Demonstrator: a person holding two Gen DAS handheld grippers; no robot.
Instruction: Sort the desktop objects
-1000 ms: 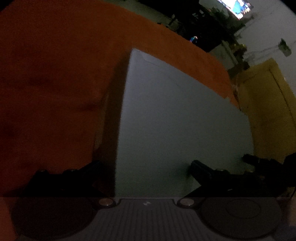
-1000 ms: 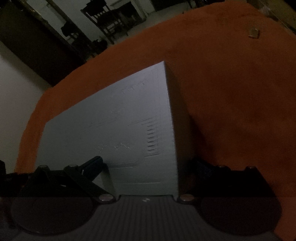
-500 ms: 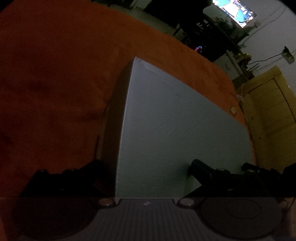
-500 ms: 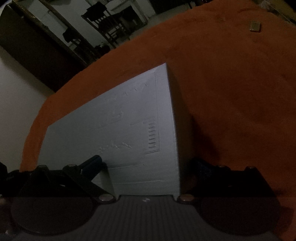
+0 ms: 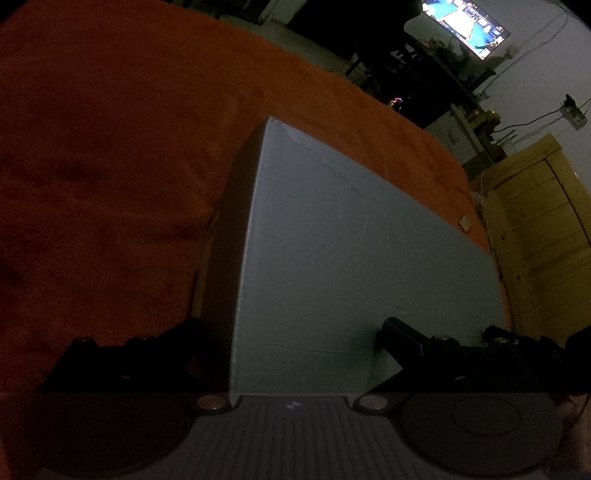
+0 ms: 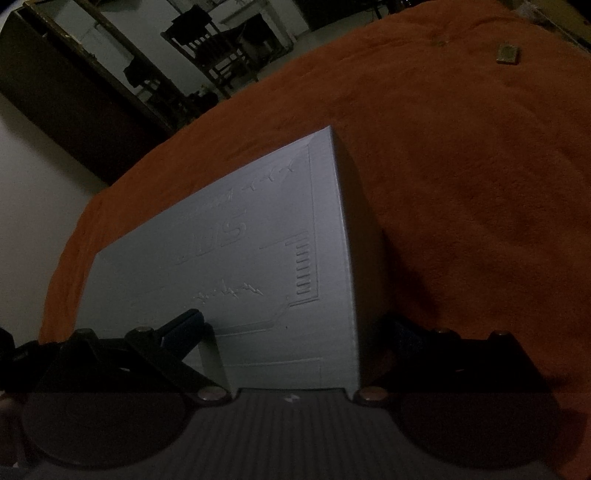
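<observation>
A large pale grey box fills both wrist views; its lid shows embossed lettering in the right wrist view. It is above the orange cloth. My left gripper is shut on the box's near left corner, one finger on the lid, one under the side. My right gripper is shut on the near right corner the same way. The other gripper's black parts show at the lid's far right edge.
A small tan square object lies on the orange cloth at the far right; it also shows in the left wrist view. A yellow wooden cabinet, a dark chair and a lit screen stand beyond the surface.
Both views have tilted and risen with the box: more of the room and the lid's lettering show now. Both grips on the box look unchanged.
</observation>
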